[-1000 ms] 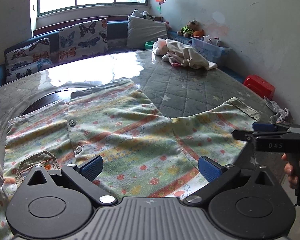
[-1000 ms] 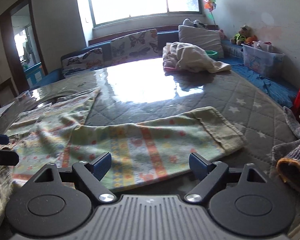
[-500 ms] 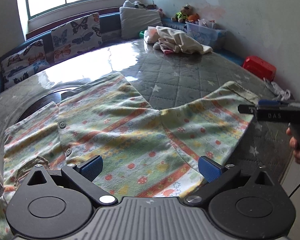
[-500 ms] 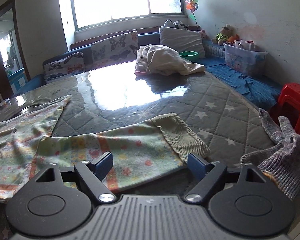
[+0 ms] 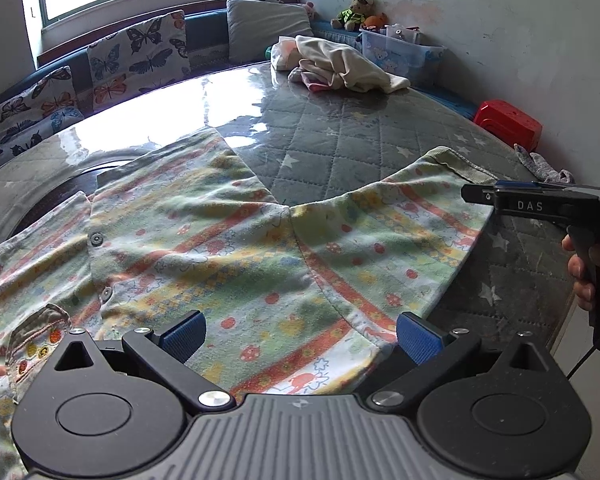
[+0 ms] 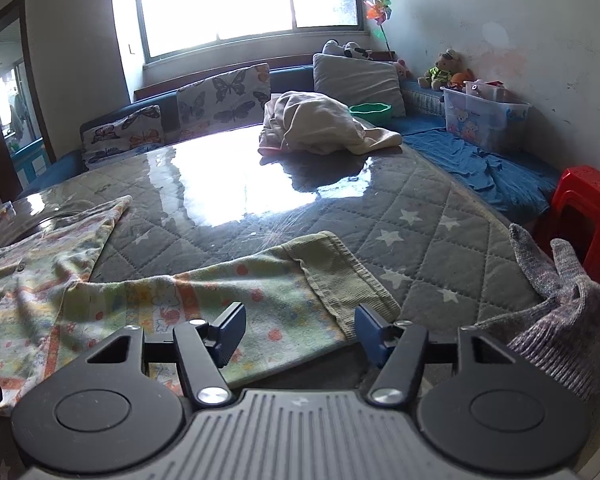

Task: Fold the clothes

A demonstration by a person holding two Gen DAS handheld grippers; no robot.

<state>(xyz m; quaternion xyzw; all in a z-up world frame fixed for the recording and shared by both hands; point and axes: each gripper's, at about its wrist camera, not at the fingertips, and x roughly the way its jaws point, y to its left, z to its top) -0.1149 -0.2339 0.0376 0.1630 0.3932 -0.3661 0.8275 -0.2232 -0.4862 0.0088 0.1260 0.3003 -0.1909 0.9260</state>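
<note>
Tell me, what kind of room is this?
Probably a family living room or playroom: butterfly cushions on a window bench, a teddy bear beside a toy box, and clothes on the table.

My right gripper [image 6: 298,332] is closing its blue-padded jaws over the ribbed olive cuff [image 6: 342,276] of a pastel striped printed cotton garment [image 6: 172,304] spread on the grey quilted star-pattern table cover [image 6: 420,216]; pads not yet pressing cloth. Grey knit glove [image 6: 556,304] at right edge. Crumpled beige clothes pile [image 6: 320,124] far side.
</note>
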